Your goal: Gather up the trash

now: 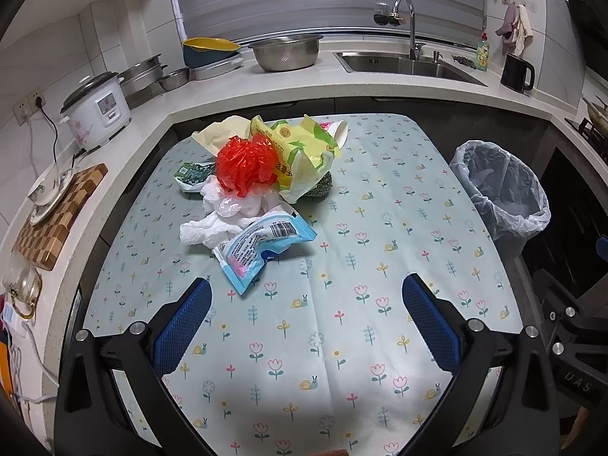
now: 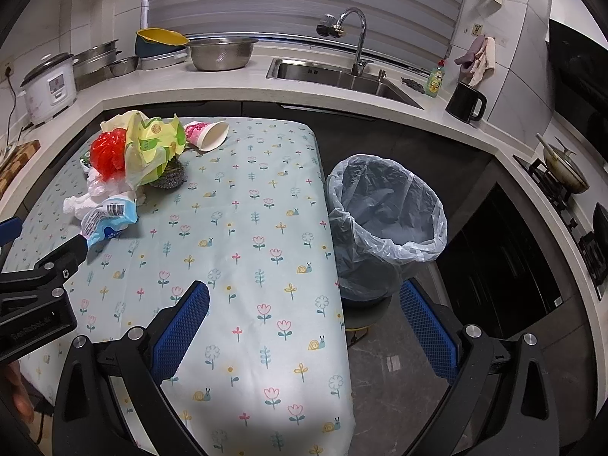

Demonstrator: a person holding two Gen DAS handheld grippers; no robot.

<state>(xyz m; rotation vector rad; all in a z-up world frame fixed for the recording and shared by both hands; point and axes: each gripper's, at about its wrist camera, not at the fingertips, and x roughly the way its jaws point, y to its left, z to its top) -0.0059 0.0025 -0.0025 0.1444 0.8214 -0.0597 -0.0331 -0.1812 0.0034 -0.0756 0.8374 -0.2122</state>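
Because the litter lies heaped at the far left of the flower-printed tablecloth [image 1: 342,323], tugging the blue-and-white plastic wrapper [image 1: 262,245] could drag the crumpled white tissue [image 1: 212,224] or red crinkled plastic bag [image 1: 247,169] off the edge. Both the left gripper [image 1: 306,326] and right gripper [image 2: 304,330] hang spread wide and empty, short of the pile. Only the right wrist view shows the pink-and-white paper cup [image 2: 209,135] on its side and the whole mouth of the bag-lined waste bin [image 2: 383,212], standing off the table's right edge.
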